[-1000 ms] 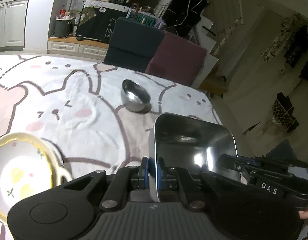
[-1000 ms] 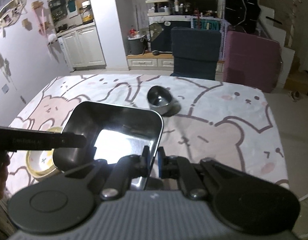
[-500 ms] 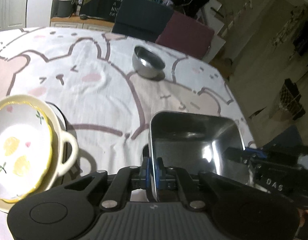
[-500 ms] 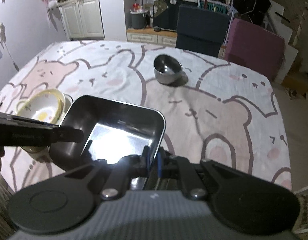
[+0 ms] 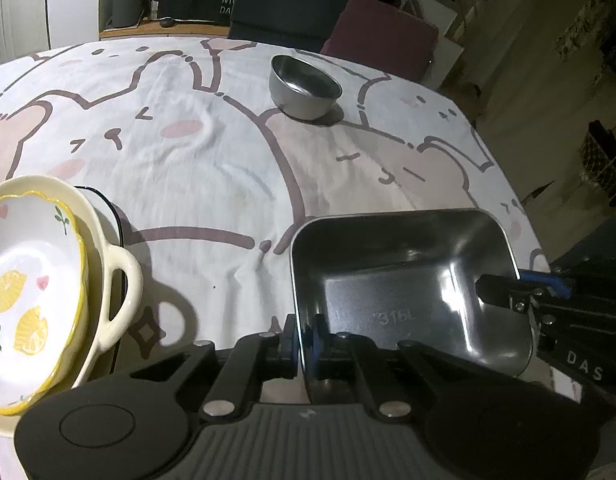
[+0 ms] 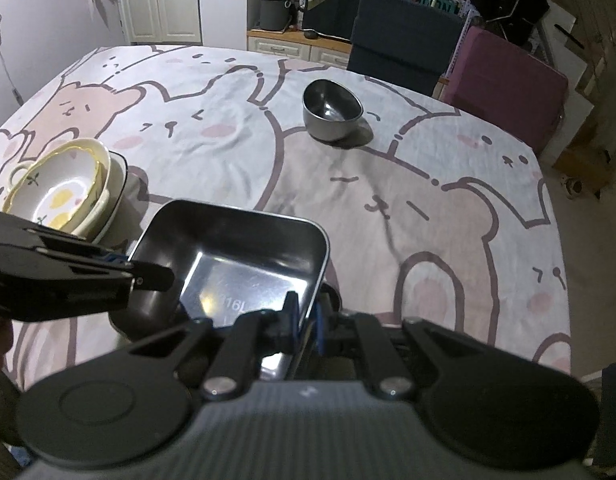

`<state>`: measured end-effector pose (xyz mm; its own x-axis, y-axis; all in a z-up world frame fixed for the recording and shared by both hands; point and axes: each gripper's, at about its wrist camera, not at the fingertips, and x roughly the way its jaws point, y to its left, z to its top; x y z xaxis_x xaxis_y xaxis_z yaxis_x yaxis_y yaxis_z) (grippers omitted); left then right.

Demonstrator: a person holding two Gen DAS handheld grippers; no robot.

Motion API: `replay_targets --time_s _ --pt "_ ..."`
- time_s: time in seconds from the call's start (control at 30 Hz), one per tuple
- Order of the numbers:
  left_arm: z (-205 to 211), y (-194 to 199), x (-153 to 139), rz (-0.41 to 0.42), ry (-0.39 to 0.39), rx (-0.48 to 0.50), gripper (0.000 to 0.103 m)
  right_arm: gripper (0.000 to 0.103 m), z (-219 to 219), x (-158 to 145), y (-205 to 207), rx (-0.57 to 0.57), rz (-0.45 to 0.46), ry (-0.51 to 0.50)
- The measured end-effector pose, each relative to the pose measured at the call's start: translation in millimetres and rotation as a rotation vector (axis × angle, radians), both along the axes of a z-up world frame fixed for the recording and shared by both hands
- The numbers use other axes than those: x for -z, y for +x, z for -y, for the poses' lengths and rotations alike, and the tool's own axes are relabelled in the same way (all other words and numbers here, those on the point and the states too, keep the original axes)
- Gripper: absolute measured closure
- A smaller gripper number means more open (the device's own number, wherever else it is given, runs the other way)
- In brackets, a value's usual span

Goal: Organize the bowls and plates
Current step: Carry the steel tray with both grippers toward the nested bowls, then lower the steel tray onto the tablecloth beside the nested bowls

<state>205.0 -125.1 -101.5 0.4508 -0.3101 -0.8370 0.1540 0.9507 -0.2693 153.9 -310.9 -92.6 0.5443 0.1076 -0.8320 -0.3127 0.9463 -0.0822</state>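
Note:
A rectangular steel tray (image 5: 403, 280) (image 6: 244, 256) hangs low over the near edge of the table. My left gripper (image 5: 306, 336) is shut on its left wall, and my right gripper (image 6: 306, 316) is shut on its right wall. Each gripper shows in the other's view, clamped on the opposite rim. A round steel bowl (image 5: 304, 86) (image 6: 331, 110) stands far out on the table. To the left is a stack: a lemon-patterned bowl (image 5: 24, 292) (image 6: 56, 188) inside a cream handled dish (image 5: 116, 280), over a dark-rimmed plate (image 6: 118, 184).
The table wears a cloth with pink bear drawings (image 5: 188, 132) (image 6: 427, 220). A dark blue chair (image 6: 399, 32) and a maroon chair (image 6: 507, 80) stand at the far edge. White cabinets and a bin are behind. The floor drops away on the right.
Both grippers have come down with the tray, which now sits closer to the cloth. The stack of bowls has come further into both views. Neither grip has changed.

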Motion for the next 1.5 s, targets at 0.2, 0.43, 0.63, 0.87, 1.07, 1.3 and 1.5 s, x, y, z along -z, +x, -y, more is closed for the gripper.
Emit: replay_targets --time_s 0.2,0.43,0.63,0.87,1.07,1.3,1.5 --pt "2 2 7 -0.016 0.012 0.001 0.094 0.092 -5 4 3 -0.007 -0.013 -0.027" --pt "7 2 11 -0.019 0.034 0.022 0.095 0.092 -5 11 7 -0.012 -0.038 -0.056" --pt "13 3 14 -0.024 0.071 0.046 0.095 0.092 -4 21 13 -0.025 -0.085 -0.088" --pt "14 3 16 -0.029 0.088 0.068 0.094 0.092 -7 35 17 -0.051 -0.128 -0.147" --pt "16 2 18 -0.039 0.103 0.081 0.093 0.092 -8 41 19 -0.061 -0.152 -0.16" --pt "17 2 21 -0.05 0.121 0.089 0.09 0.091 -7 48 23 -0.071 -0.181 -0.166" --pt "18 3 23 -0.056 0.122 0.094 0.089 0.087 -4 52 27 -0.067 -0.193 -0.16"
